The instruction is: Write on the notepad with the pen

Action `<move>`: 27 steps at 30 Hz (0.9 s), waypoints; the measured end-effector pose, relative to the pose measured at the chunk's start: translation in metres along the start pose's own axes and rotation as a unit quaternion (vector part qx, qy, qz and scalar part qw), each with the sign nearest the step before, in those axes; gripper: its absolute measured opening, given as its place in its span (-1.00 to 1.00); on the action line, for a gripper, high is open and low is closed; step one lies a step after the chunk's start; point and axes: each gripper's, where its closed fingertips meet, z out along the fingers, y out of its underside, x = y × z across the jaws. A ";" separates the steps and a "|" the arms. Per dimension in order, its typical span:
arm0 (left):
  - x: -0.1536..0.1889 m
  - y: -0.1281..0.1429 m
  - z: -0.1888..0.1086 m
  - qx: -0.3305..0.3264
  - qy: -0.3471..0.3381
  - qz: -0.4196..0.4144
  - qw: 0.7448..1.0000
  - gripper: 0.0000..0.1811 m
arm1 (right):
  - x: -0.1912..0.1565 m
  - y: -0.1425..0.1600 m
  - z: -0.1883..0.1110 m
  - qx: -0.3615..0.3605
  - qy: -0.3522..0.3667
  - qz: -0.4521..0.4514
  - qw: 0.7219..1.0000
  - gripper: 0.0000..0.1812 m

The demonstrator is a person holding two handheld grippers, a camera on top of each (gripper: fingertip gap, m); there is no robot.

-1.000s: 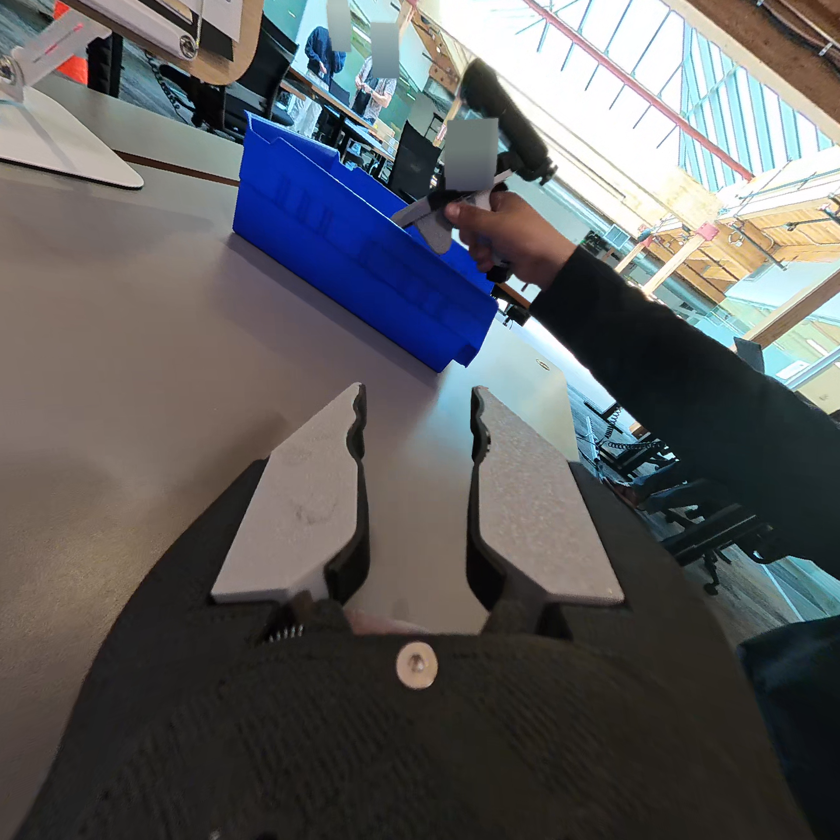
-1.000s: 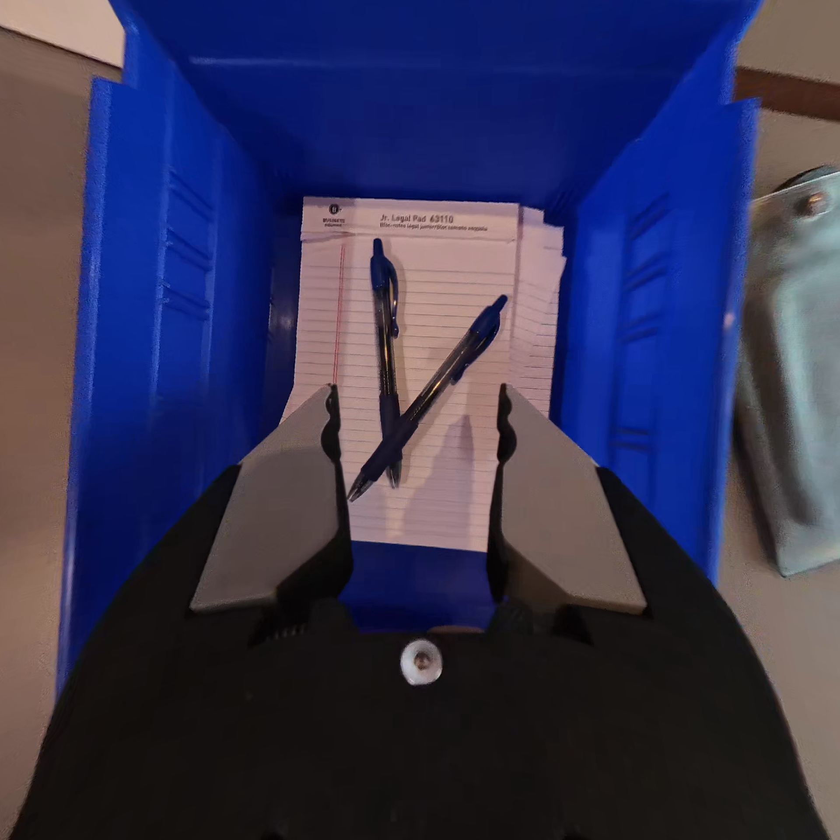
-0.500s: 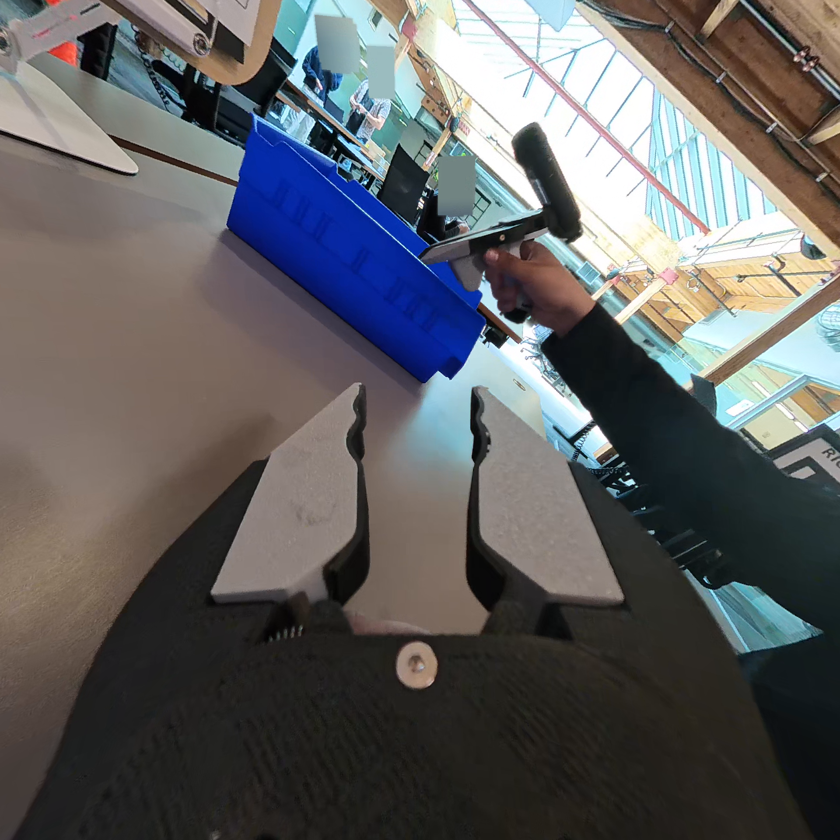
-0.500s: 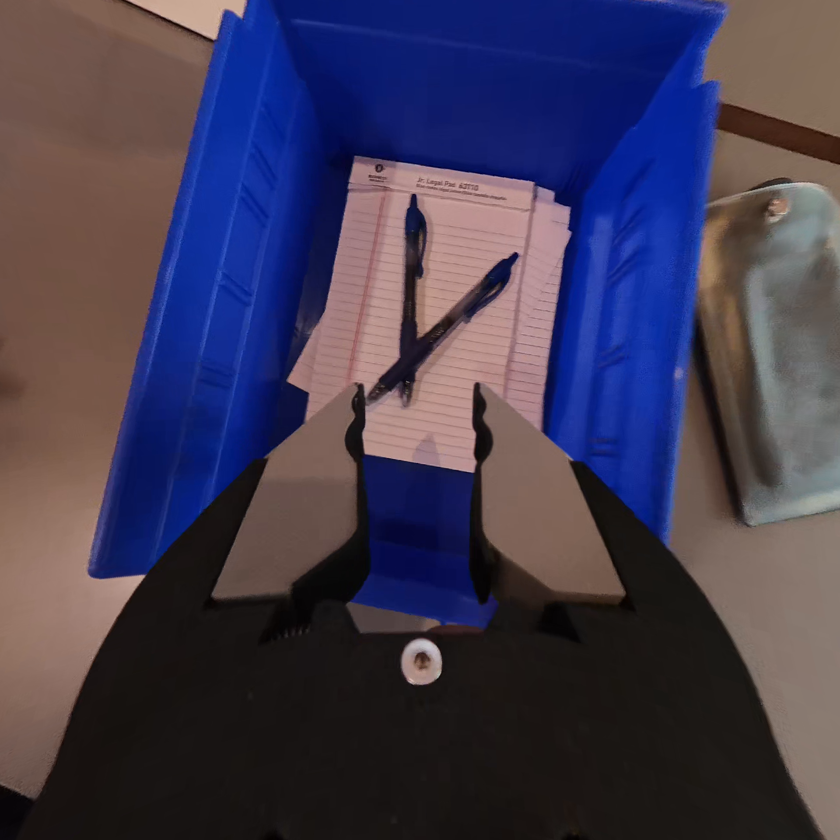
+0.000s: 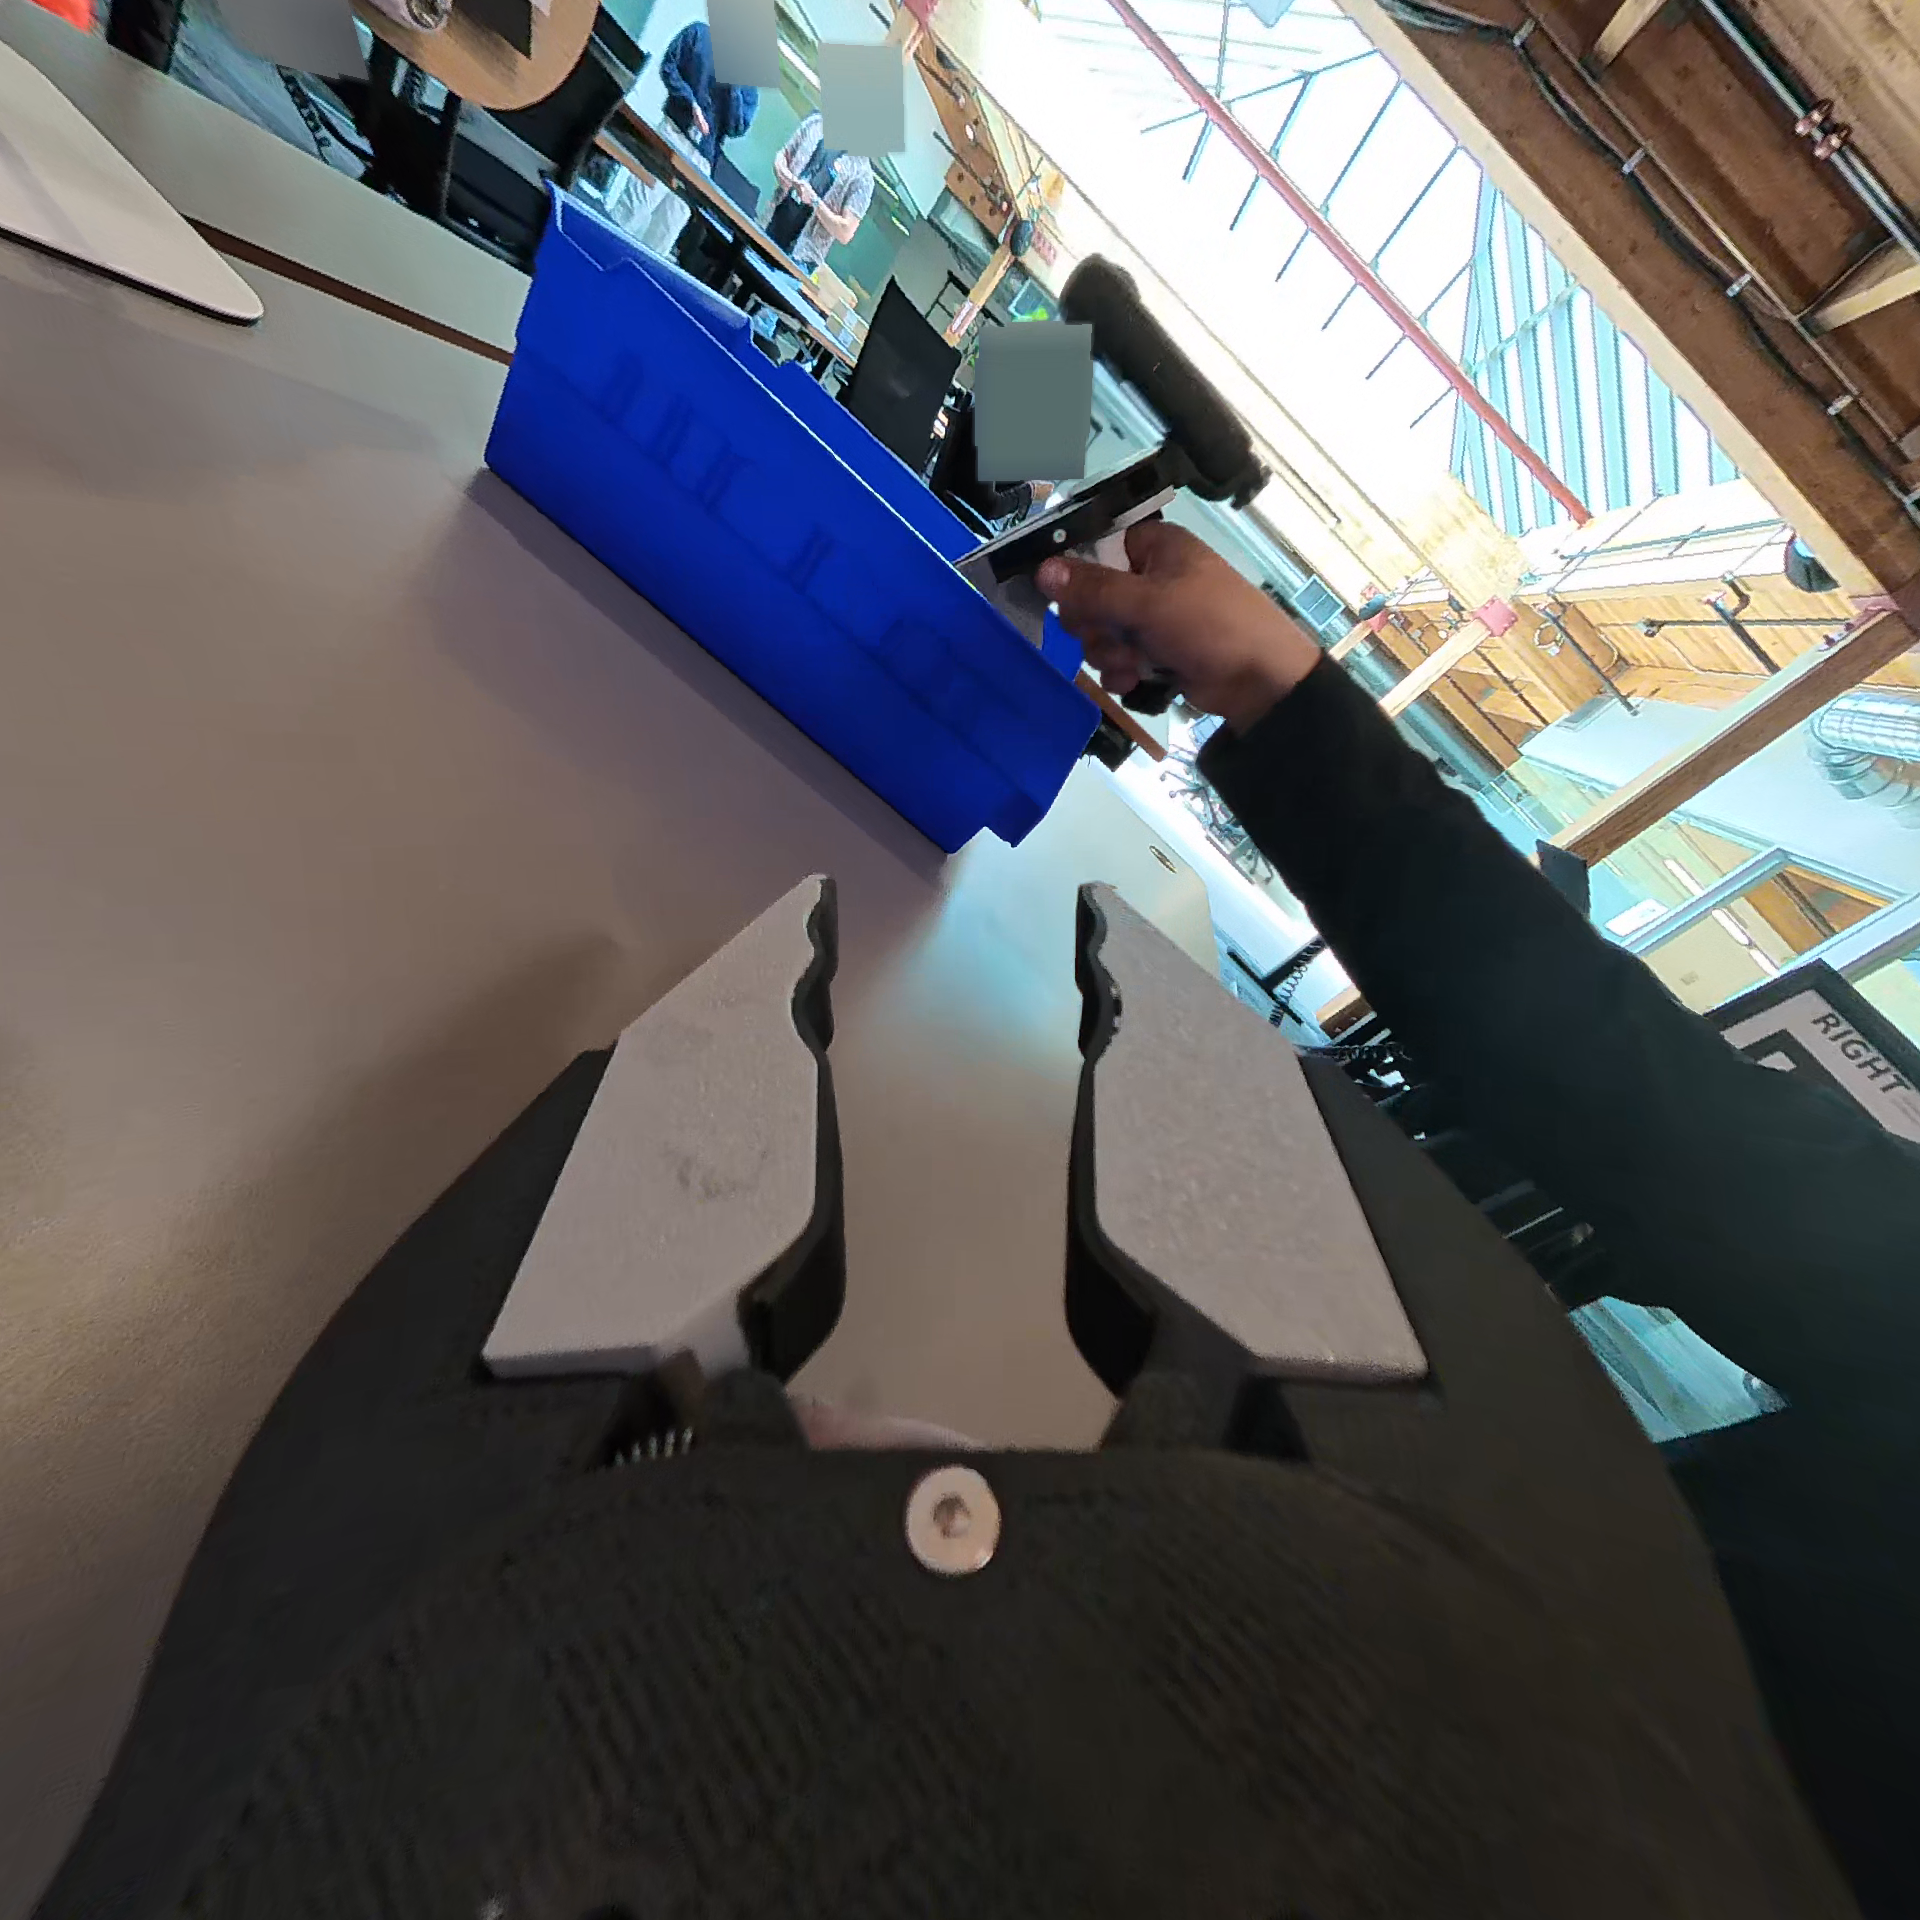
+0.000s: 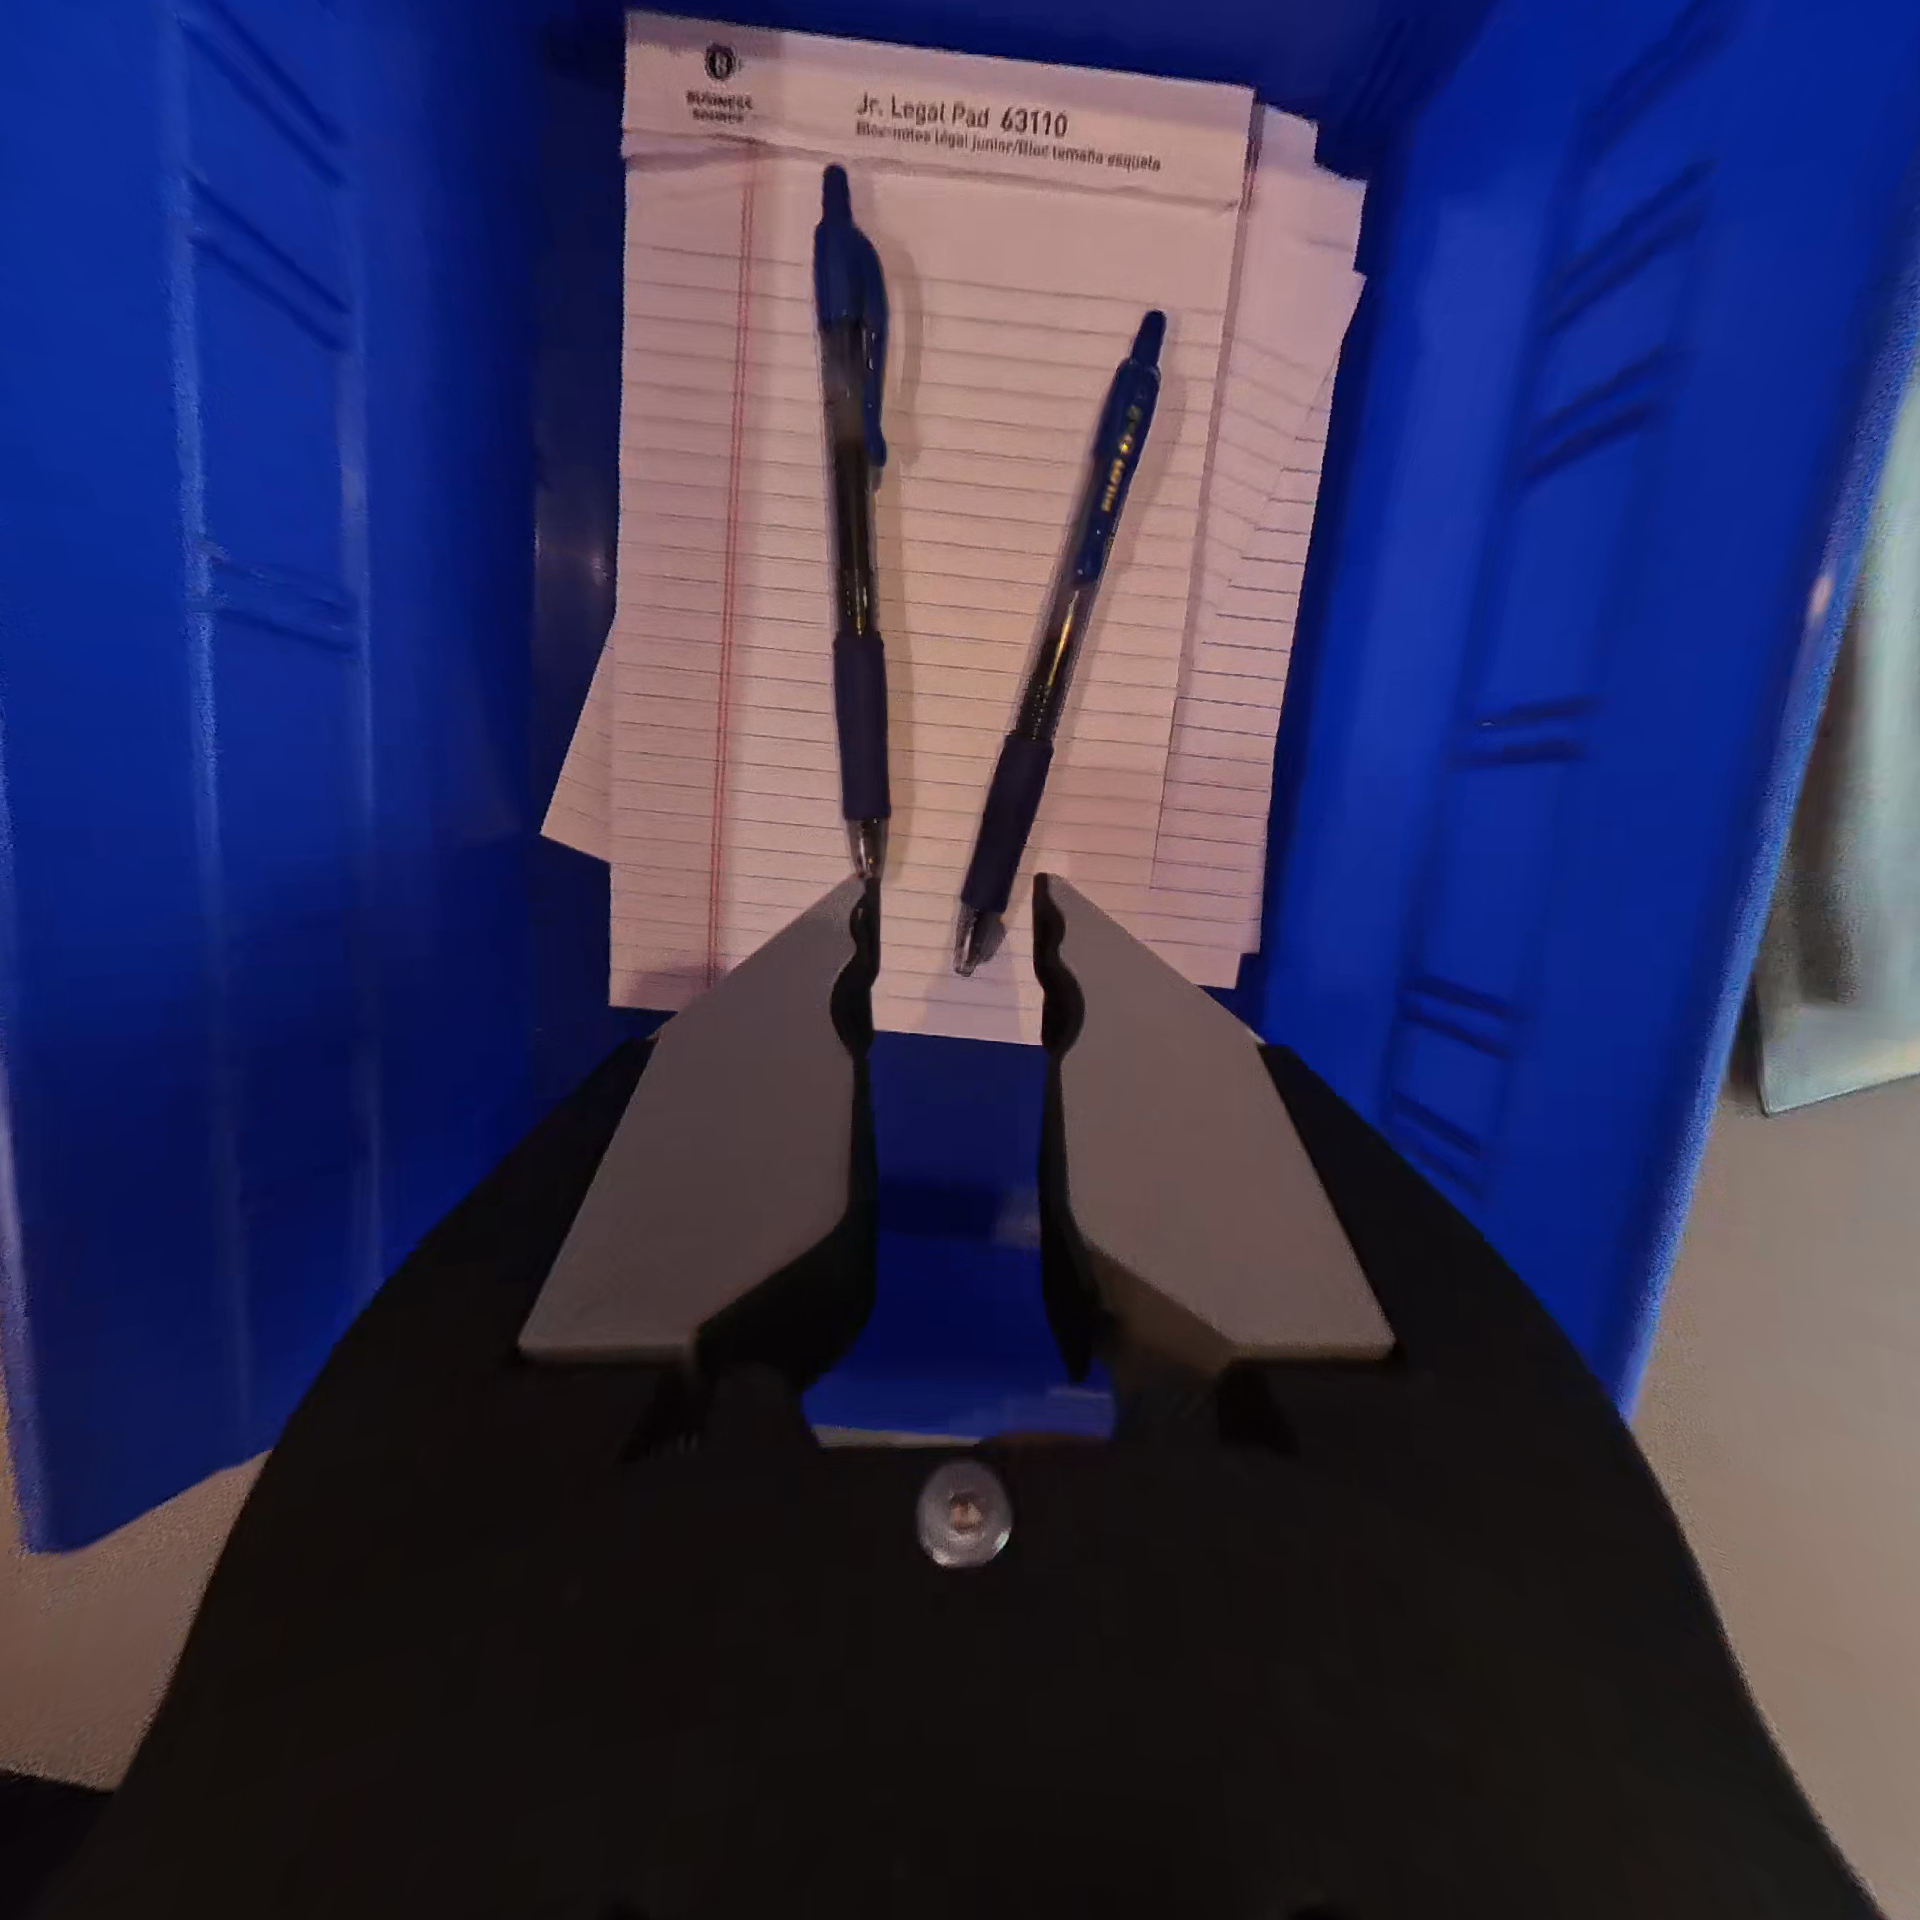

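Change since half a second ago: the right gripper [image 6: 956,904] has dropped lower into the blue bin [image 6: 260,727]; the notepad [image 6: 935,520] now fills far more of its view. The two pens were crossed at that point; they now lie apart in a narrow V, no longer touching.
Meaning for task: judged as the reach-in for a pen; no pick made, no writing begun.
Notepad: flat on the bin floor, toward the far wall, with loose ruled sheets [image 6: 1278,520] fanned out beneath it on its right.
Left pen [image 6: 857,582]: on the notepad, nearly parallel to its red margin line, tip toward the near edge.
Right pen [image 6: 1060,644]: on the notepad, slanted, tip near the pad's near edge and in line with the gap of the jaws.
Right jaws: partly open, a moderate gap, holding nothing; contact with the pen tip cannot be told.
Left gripper [image 5: 951,914]: over the bench [image 5: 260,831], short of the bin and well apart from the notepad.
Left jaws: partly open, empty, touching nothing.
Risk: pens roll easily on paper; a skewed close may push one away.
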 end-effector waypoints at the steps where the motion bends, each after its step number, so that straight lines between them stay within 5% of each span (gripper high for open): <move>1: 0.000 0.000 0.000 -0.001 0.000 0.001 1.000 -0.51 | -0.003 -0.001 -0.004 0.007 -0.012 0.002 1.000 -0.70; 6: 0.002 -0.002 -0.003 0.011 -0.001 0.004 1.000 -0.52 | -0.002 -0.015 -0.038 0.087 -0.044 0.016 0.995 -0.58; 12: 0.003 0.000 -0.003 0.011 -0.001 0.005 1.000 -0.51 | 0.063 -0.015 -0.086 0.183 0.052 0.056 0.980 -0.35; 17: 0.002 0.001 -0.003 0.008 -0.004 0.004 1.000 -0.51 | 0.093 0.026 -0.072 0.101 0.096 0.043 0.989 -0.25; 20: 0.003 0.001 -0.003 0.010 -0.004 0.004 1.000 -0.52 | 0.091 0.051 -0.045 0.023 0.090 0.019 0.995 -0.28; 23: 0.004 0.001 -0.005 0.017 -0.003 -0.001 1.000 -0.52 | 0.092 0.064 -0.025 -0.010 0.101 -0.011 0.995 -0.75; 27: 0.028 0.013 -0.008 0.020 0.016 0.000 1.000 -0.52 | 0.084 0.063 -0.024 0.002 0.083 -0.013 0.996 -0.80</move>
